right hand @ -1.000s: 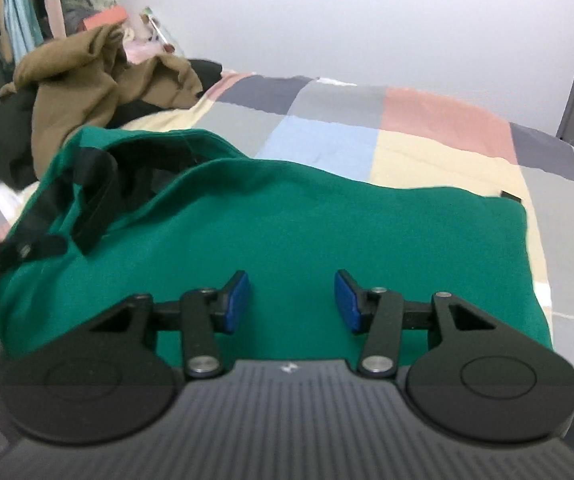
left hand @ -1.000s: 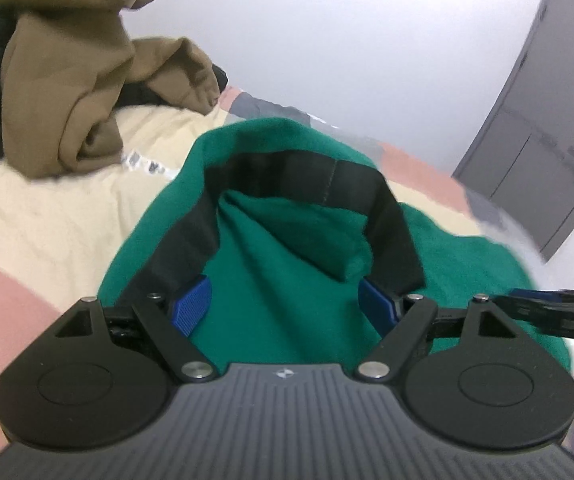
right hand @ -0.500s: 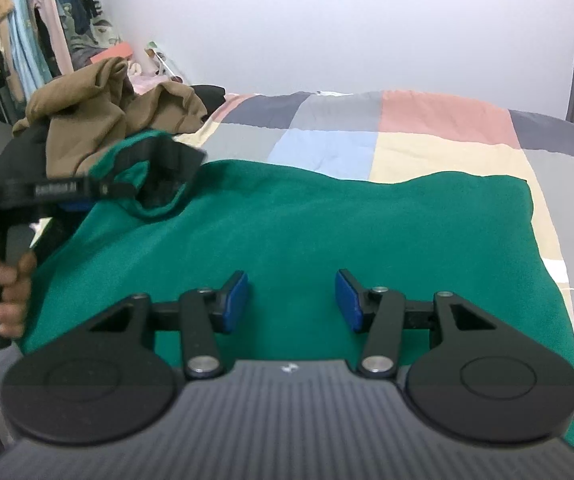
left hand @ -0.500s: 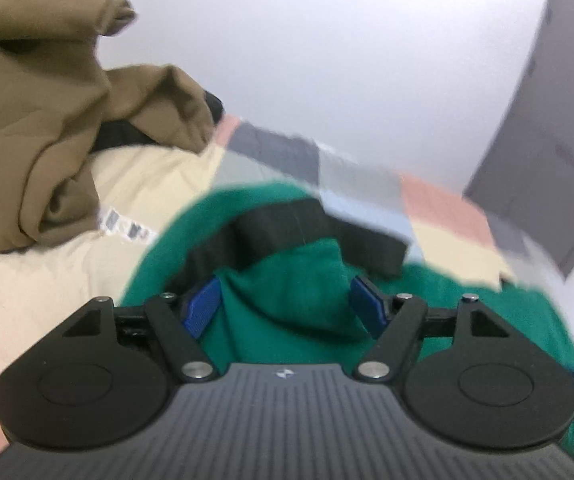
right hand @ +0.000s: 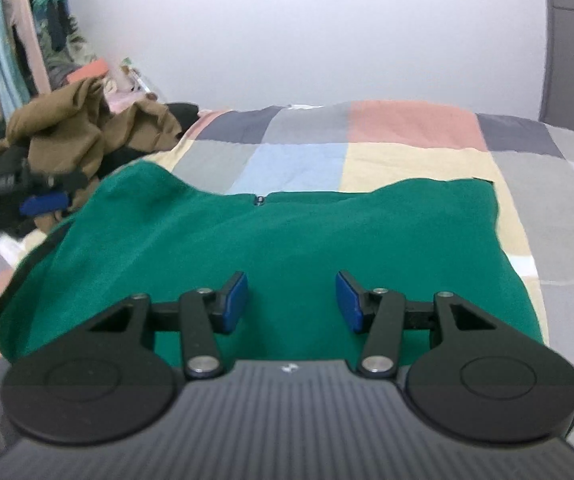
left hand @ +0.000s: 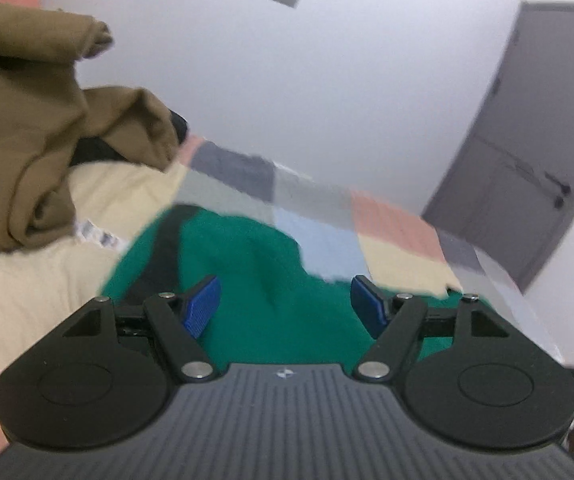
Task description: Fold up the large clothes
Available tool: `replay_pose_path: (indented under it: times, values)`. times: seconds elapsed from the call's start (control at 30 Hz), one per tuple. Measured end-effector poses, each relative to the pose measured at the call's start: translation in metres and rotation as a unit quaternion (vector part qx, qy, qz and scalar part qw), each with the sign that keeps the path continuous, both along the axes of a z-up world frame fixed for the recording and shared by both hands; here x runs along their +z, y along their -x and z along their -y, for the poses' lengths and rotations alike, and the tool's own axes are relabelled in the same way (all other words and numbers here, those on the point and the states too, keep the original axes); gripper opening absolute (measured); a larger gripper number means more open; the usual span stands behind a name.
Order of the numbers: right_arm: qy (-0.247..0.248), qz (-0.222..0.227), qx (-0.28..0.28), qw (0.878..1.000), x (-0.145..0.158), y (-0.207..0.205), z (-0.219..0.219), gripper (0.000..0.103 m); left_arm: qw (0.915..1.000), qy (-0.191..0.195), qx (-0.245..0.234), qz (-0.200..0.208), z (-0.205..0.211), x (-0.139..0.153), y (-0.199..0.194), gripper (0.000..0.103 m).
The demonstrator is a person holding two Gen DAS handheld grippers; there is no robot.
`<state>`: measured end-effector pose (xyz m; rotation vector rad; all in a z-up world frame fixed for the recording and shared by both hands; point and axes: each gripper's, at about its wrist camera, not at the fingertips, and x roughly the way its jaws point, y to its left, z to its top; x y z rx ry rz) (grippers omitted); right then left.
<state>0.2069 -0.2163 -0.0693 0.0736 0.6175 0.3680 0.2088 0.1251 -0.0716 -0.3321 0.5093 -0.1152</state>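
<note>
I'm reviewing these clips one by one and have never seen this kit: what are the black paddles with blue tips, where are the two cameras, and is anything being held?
There is no robot here. A person carries a hand-held gripper in each hand, and each has a wide-angle camera looking forward along its two blue-padded fingers. The left wrist view shows the left gripper; the right wrist view shows the right gripper, with the left one at its left edge. Both hover above a green garment spread on a bed with a patchwork quilt. A heap of brown clothes lies further back. Both sets of jaws stand apart with nothing pinched between the pads, so nothing is held.
</note>
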Motion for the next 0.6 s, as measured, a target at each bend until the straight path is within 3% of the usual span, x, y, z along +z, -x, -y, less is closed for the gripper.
replay_pose_path:
  times: [0.2, 0.3, 0.5, 0.6]
  values:
    - [0.001, -0.011, -0.020, 1.000, -0.003, 0.007, 0.009, 0.051, 0.9968, -0.033, -0.046, -0.057, 0.034, -0.025, 0.019, 0.076]
    - [0.027, -0.011, -0.014, 0.999, -0.011, 0.005, 0.002, 0.053, 0.9954, -0.061, -0.049, -0.054, 0.045, -0.031, 0.026, 0.077]
    - [0.046, -0.016, -0.010, 0.999, -0.022, -0.001, -0.007, 0.053, 0.9955, -0.051, -0.040, -0.069, 0.044, -0.041, 0.024, 0.077]
    - [0.023, -0.020, -0.021, 0.999, -0.020, 0.003, -0.001, 0.053, 0.9965, -0.028, -0.034, -0.071, 0.041, -0.034, 0.033, 0.077]
